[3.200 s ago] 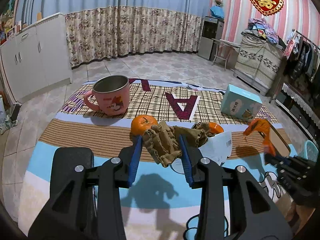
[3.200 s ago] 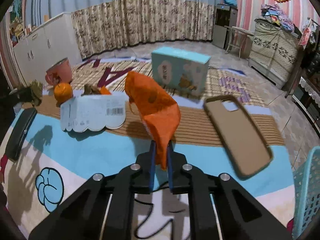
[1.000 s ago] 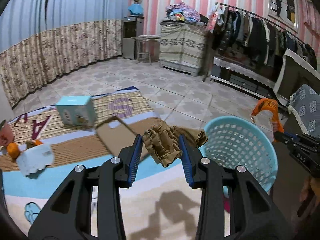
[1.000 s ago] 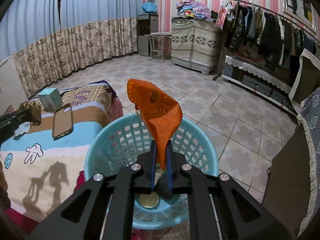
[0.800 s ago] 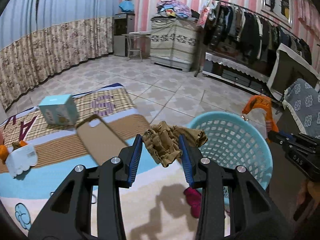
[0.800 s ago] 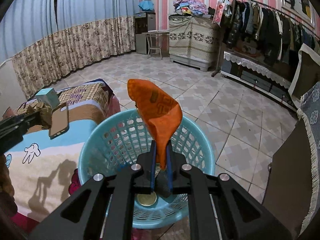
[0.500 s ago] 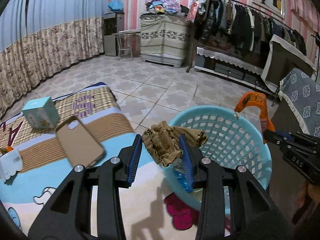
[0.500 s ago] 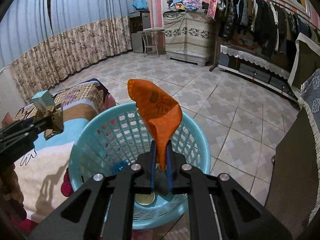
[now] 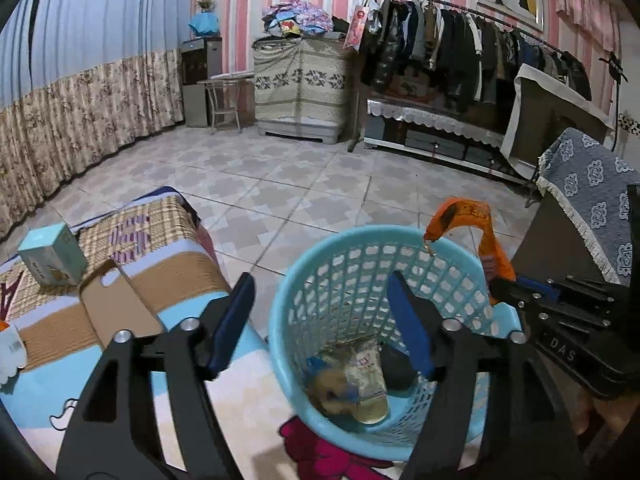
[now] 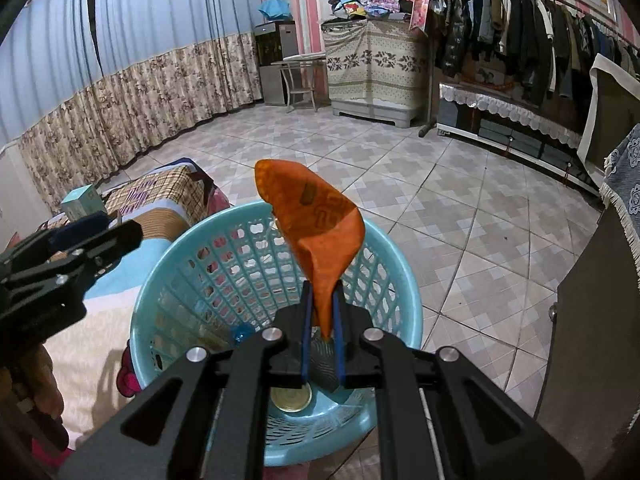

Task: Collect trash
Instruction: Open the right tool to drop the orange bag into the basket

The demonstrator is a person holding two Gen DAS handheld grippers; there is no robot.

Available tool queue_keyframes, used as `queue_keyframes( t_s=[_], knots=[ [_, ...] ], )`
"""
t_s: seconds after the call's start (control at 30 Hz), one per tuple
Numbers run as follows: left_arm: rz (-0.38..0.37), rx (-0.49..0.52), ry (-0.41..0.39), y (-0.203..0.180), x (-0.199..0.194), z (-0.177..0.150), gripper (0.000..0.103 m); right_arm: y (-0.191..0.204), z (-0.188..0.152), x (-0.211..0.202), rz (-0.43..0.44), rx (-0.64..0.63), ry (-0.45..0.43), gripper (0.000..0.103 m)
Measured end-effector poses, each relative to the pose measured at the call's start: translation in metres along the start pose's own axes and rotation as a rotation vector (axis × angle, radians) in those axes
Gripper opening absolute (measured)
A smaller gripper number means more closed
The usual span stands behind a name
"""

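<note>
Two claws are positioned over the blue basket (image 10: pixel 276 288), which stands on the floor beside the bed (image 9: pixel 188 276). The left claw (image 9: pixel 320 320) is opening, with nothing between its blue pads (image 9: pixel 234 316); its jaws straddle the near rim of the basket. The right claw (image 10: pixel 320 332) is clamped on the orange wrapper (image 10: pixel 316 224), which stands upright above the basket opening.

Risk assessment:
- The wrapper is light and stiff. On release it may stick to a pad or drift sideways and land on the tiled floor (image 10: pixel 460 220) instead of in the basket.
- The basket appears light. Contact from either claw against the rim could tip or shift it.
- The two claws are near each other over the opening; a careless withdrawal could cause a collision.

Basket contents already include a food packet (image 9: pixel 366 368), a round gold lid (image 10: pixel 291 398) and a blurred brown item.

Surroundings: a phone case (image 9: pixel 120 312) and a small teal box (image 9: pixel 52 254) lie on the bed, well apart from the basket. Nothing obstructs the basket opening.
</note>
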State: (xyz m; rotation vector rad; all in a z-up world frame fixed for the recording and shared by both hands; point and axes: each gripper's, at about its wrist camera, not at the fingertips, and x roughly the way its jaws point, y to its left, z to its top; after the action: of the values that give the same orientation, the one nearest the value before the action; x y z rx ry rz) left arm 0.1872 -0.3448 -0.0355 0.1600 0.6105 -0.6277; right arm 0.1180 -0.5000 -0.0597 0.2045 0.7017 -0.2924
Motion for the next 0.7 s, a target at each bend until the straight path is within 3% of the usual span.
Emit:
queue_keyframes(
  t_s=[0.27, 0.57, 0.6, 0.63, 0.7],
  knots=[
    [0.086, -0.056, -0.042, 0.033, -0.026, -0.005, 0.094, 0.014, -0.004, 0.012, 0.016, -0.006, 0.014, 0.01],
    [0.188, -0.056, -0.059, 0.068, -0.061, -0.012, 0.097, 0.026, -0.007, 0.041, 0.026, 0.006, 0.084, 0.012],
    [0.196, -0.058, -0.065, 0.072, -0.066, -0.012, 0.097, 0.025, -0.007, 0.043, 0.027, 0.012, 0.091, 0.019],
    [0.205, -0.065, -0.071, 0.078, -0.072, -0.012, 0.097, 0.026, -0.006, 0.045, 0.031, 0.023, 0.099, 0.04],
    [0.215, -0.087, -0.076, 0.091, -0.08, -0.011, 0.097, 0.027, -0.004, 0.045, 0.024, 0.038, 0.093, 0.069]
  ],
)
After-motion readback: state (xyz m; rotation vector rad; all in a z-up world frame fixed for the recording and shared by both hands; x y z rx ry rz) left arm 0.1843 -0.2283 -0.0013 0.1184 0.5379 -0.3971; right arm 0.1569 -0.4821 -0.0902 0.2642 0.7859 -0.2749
